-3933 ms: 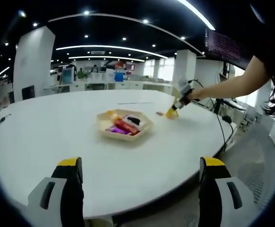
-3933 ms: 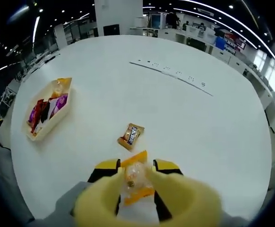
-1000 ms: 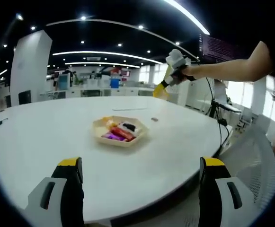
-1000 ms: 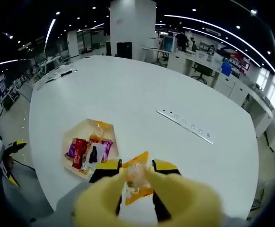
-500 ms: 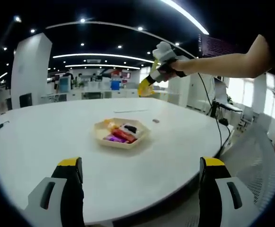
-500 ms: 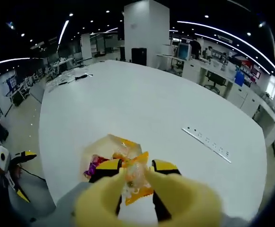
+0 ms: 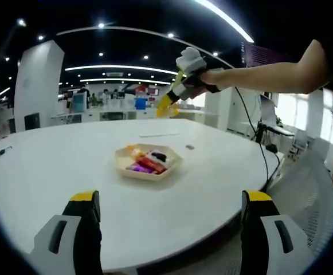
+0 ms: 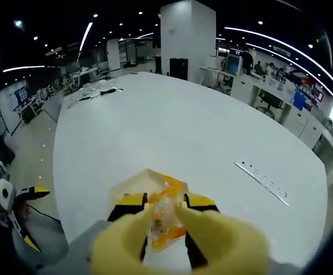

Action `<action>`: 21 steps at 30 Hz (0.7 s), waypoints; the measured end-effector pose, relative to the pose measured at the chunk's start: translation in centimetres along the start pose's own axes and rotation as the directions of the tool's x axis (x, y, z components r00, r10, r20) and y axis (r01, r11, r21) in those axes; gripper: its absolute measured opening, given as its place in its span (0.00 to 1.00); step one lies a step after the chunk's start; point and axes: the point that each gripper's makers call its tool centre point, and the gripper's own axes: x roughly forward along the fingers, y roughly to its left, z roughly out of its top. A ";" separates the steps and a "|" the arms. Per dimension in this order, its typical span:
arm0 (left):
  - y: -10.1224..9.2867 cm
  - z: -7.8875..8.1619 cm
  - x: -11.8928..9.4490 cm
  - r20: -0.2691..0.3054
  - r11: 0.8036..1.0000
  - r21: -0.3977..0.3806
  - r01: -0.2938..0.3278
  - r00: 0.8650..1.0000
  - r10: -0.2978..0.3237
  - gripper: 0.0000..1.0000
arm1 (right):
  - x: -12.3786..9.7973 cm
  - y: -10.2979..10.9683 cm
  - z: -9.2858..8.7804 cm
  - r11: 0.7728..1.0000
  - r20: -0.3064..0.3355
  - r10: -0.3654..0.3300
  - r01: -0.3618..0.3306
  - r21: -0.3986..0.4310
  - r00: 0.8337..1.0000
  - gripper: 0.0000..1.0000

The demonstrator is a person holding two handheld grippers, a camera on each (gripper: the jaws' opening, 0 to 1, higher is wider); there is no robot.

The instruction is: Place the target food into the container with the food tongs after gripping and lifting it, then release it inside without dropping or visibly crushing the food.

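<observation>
A pale hexagonal tray [image 7: 169, 165] holding several wrapped snacks rests on the round white table [image 7: 51, 166]. In the left gripper view, a person's hand holds my right gripper [image 7: 169, 104] in the air above and behind the tray, with an orange snack packet [image 7: 164, 108] at its tip. In the right gripper view, my right gripper [image 8: 164, 201] is shut on that orange packet [image 8: 165, 222], and the tray [image 8: 130, 184] lies directly beneath it. My left gripper [image 7: 171, 197] hovers open at the near table edge with nothing between its jaws.
One small wrapped snack [image 7: 189, 147] lies on the table to the right of the tray. A long white power strip [image 8: 263, 182] lies across the tabletop. My left gripper [image 8: 23, 195] shows beyond the table's edge, at the lower left. Desks and pillars stand behind.
My right gripper has carried the orange packet up off the table and leftward until it hangs over the tray. The left gripper has stayed open and still.
</observation>
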 end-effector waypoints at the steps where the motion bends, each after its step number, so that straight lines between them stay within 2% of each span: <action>1: 0.0 0.0 0.0 0.000 1.000 0.000 0.001 1.000 -0.001 0.99 | 0.1 0.1 0.1 1.000 0.000 0.004 -0.004 0.000 1.000 0.24; 3: 0.0 0.0 0.0 0.000 1.000 -0.002 0.000 1.000 0.000 0.99 | 0.4 0.6 0.3 1.000 0.002 0.020 -0.020 0.002 1.000 0.25; 5: 0.0 0.0 0.0 -0.001 1.000 -0.003 0.000 1.000 0.000 0.99 | 0.6 1.7 0.6 0.997 0.012 0.068 -0.069 0.020 0.998 0.27; 9: 0.0 0.0 0.1 0.000 1.000 -0.002 -0.002 1.000 0.002 0.99 | 0.8 1.9 0.4 0.997 0.002 0.076 -0.076 0.003 0.997 0.29; 21: 0.0 -0.1 0.2 -0.009 1.000 -0.002 0.000 1.000 0.000 0.99 | -0.1 0.2 -1.2 0.997 -0.006 0.062 -0.062 0.037 0.998 0.30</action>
